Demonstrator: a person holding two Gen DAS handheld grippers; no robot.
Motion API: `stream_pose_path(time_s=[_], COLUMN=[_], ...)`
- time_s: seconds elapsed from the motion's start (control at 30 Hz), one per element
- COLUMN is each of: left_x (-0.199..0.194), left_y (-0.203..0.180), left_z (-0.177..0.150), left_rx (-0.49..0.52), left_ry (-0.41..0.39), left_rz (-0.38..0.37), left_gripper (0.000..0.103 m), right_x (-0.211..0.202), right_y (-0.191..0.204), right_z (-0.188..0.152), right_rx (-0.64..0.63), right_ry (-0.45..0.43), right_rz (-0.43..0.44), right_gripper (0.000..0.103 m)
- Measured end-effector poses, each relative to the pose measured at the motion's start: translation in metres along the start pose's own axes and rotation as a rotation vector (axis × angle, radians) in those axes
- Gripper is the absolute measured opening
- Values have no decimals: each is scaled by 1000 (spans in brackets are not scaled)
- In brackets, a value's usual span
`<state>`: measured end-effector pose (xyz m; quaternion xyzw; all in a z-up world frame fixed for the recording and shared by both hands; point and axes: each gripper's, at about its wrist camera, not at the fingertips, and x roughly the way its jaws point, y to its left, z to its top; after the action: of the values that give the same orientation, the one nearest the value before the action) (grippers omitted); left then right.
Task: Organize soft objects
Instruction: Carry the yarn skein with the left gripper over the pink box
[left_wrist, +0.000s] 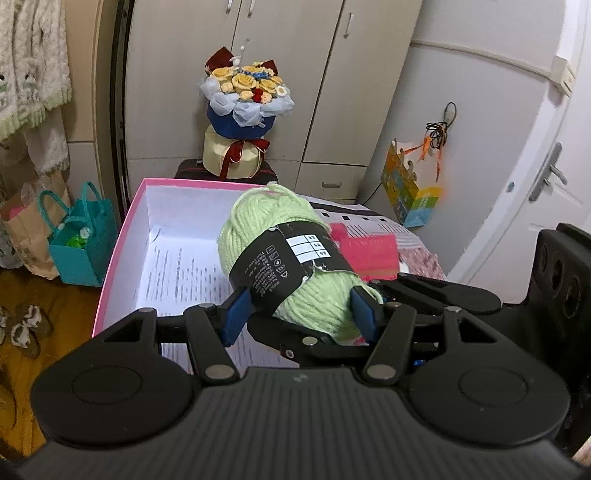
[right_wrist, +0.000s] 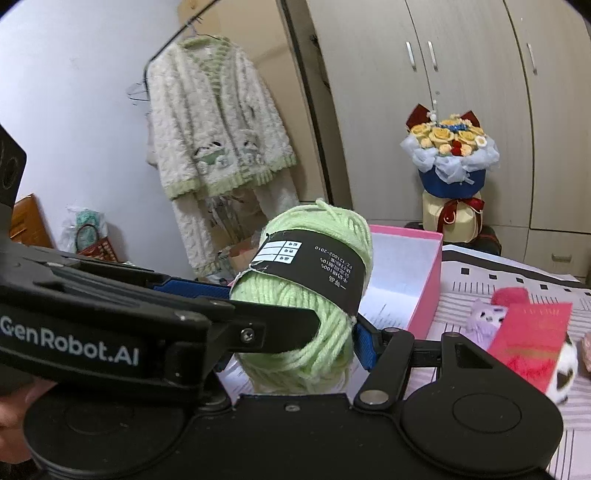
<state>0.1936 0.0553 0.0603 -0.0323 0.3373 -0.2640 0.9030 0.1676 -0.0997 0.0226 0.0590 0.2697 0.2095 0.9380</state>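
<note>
Gripping a light-green yarn skein between its blue pads, the left claw holds it above the pink box, over the box's near right corner. Right claw brackets the same skein; whether its pads press cannot be told. A red pouch lies on the striped surface beside the box.

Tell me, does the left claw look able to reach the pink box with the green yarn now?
Probably yes. The left claw grips the green yarn close above the open pink box, and nothing visible blocks the way down; only printed paper lies inside.
</note>
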Motion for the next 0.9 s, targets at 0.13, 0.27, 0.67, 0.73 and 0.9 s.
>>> stream_pose_path(time_s=[0.13, 0.27, 0.67, 0.73, 0.9], left_x=[25, 48, 104, 111, 124], left_y=[18, 38, 91, 93, 92], left_z=[14, 22, 27, 27, 24], left_rx=[-26, -69, -202, -208, -216], left_ry=[51, 78, 106, 113, 138], left_rz=[-8, -10, -124, -140, -142], left_gripper=[58, 59, 59, 59, 57], right_x=[30, 57, 107, 111, 122], right_y=[-9, -16, -13, -14, -14], right_z=[15, 23, 28, 28, 24], right_rx=[2, 4, -172, -182, -213], right_ry=[76, 120, 188, 199, 238], right_rz=[-7, -14, -187, -218, -279], right_gripper=[69, 68, 66, 66, 67])
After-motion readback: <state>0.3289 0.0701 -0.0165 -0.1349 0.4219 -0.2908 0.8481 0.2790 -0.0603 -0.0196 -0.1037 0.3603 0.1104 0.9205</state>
